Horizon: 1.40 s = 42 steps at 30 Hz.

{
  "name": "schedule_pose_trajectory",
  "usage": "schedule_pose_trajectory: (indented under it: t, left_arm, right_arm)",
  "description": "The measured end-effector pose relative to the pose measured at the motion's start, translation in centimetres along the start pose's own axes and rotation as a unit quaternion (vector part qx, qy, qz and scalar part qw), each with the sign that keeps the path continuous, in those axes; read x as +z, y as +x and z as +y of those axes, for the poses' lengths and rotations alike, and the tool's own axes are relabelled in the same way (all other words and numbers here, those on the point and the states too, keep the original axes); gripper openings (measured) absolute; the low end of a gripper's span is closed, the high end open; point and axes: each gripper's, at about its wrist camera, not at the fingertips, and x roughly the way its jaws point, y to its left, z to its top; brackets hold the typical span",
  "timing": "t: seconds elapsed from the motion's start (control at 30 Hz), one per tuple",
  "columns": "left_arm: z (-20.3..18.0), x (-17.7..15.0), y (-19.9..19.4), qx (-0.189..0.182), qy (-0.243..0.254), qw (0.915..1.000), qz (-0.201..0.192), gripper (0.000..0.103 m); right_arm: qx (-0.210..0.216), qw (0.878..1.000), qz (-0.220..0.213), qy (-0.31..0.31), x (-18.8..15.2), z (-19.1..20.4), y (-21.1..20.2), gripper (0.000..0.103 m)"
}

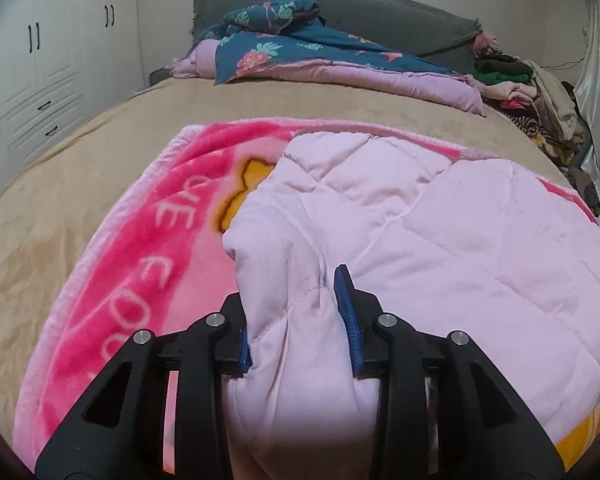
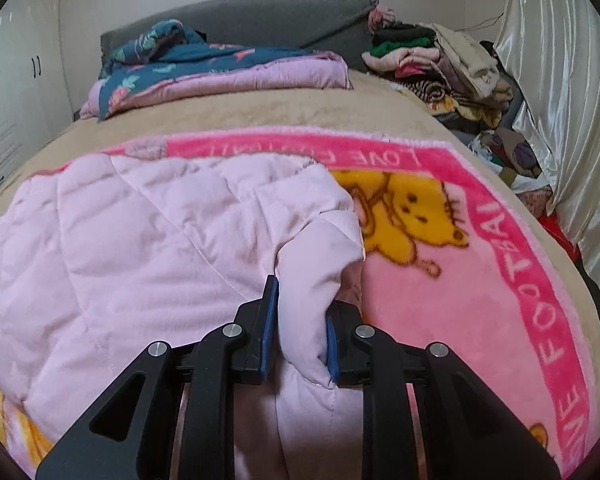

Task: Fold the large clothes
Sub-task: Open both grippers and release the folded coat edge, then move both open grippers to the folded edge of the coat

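- Quilted pink garment (image 1: 440, 208) pinched at both near corners by left gripper (image 1: 300, 312) and right gripper (image 2: 302, 324), over pink blanket (image 2: 480, 280).
- Fold under way; next, carrying both corners evenly across.

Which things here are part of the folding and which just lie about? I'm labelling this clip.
In the job:
pale pink quilt
left tongs
right tongs

Lying about:
pink bear blanket
blue flowered quilt
clothes pile
wardrobe
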Motion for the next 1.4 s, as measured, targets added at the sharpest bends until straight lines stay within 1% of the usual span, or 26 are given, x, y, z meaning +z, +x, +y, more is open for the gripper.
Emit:
schedule_pose_trajectory:
  t: [0.2,0.33,0.4,0.53,0.6,0.63,0.67,0.7,0.73,0.77,0.8,0.87,0.9,0.97,1.03,1.17,1.4]
  left_arm:
    - [0.0,-0.2,1.3,-0.003,-0.004,0.9999,0.013,0.029]
    - [0.1,-0.1,1.6,-0.006,-0.010,0.9998,0.016,0.030]
    - [0.0,-0.1,1.6,-0.006,-0.013,0.9998,0.015,0.030]
    - [0.0,-0.1,1.0,-0.004,-0.018,0.9998,0.011,0.031]
    - [0.0,0.0,0.7,0.000,-0.018,0.9998,0.011,0.034]
    - [0.0,0.0,0.6,0.001,-0.019,0.9998,0.011,0.038]
    - [0.1,0.1,0.3,0.000,-0.020,0.9997,0.012,0.046]
    - [0.2,0.2,0.2,-0.002,-0.021,0.9997,0.012,0.053]
    - [0.2,0.2,-0.1,-0.003,-0.021,0.9997,0.010,0.062]
    - [0.1,0.3,-0.5,-0.003,-0.017,0.9998,0.006,0.065]
    - [-0.1,0.3,-1.0,0.001,-0.011,0.9999,0.001,0.068]
    - [-0.3,0.5,-1.9,-0.001,-0.007,1.0000,-0.005,0.077]
    - [-0.3,0.6,-2.4,-0.003,-0.008,0.9999,-0.008,0.079]
    - [-0.4,0.6,-3.5,-0.005,-0.007,0.9998,-0.017,0.086]
    - [-0.7,0.6,-4.6,-0.005,-0.003,0.9997,-0.025,0.091]
    - [-1.0,0.1,-6.3,0.002,0.000,0.9995,-0.031,0.093]
    - [-0.9,-1.4,-8.2,0.005,-0.007,0.9994,-0.034,0.094]
  right_arm:
    - [-0.005,1.000,0.022,-0.012,-0.7,0.4,1.8,0.022]
    - [-0.005,0.999,0.032,-0.006,-0.9,0.4,2.4,0.024]
    - [-0.006,0.999,0.035,0.002,-0.9,0.3,2.6,0.028]
    - [-0.005,0.999,0.043,0.015,-0.9,-0.2,2.3,0.032]
    - [-0.007,0.999,0.047,0.022,-0.9,-0.4,1.9,0.038]
    - [-0.007,0.999,0.047,0.024,-0.8,-0.6,1.6,0.040]
    - [-0.007,0.999,0.043,0.030,-0.7,-0.8,1.0,0.048]
    - [-0.008,0.999,0.040,0.036,-0.7,-1.0,0.6,0.063]
    - [-0.013,0.998,0.036,0.046,-0.7,-1.3,0.0,0.074]
    - [-0.009,0.998,0.025,0.060,-0.8,-1.7,-0.8,0.091]
    - [0.005,0.997,0.014,0.072,-0.9,-1.9,-1.7,0.096]
    - [0.022,0.996,0.006,0.086,-1.1,-2.3,-2.8,0.097]
    - [0.029,0.996,-0.001,0.090,-1.2,-2.4,-3.7,0.098]
    - [0.048,0.994,-0.020,0.091,-1.4,-2.4,-5.6,0.099]
    - [0.058,0.994,-0.033,0.091,-1.6,-2.3,-7.2,0.099]
    - [0.079,0.991,-0.051,0.090,-2.1,-1.8,-9.9,0.099]
    - [0.084,0.991,-0.078,0.067,-3.6,-0.5,-13.5,0.099]
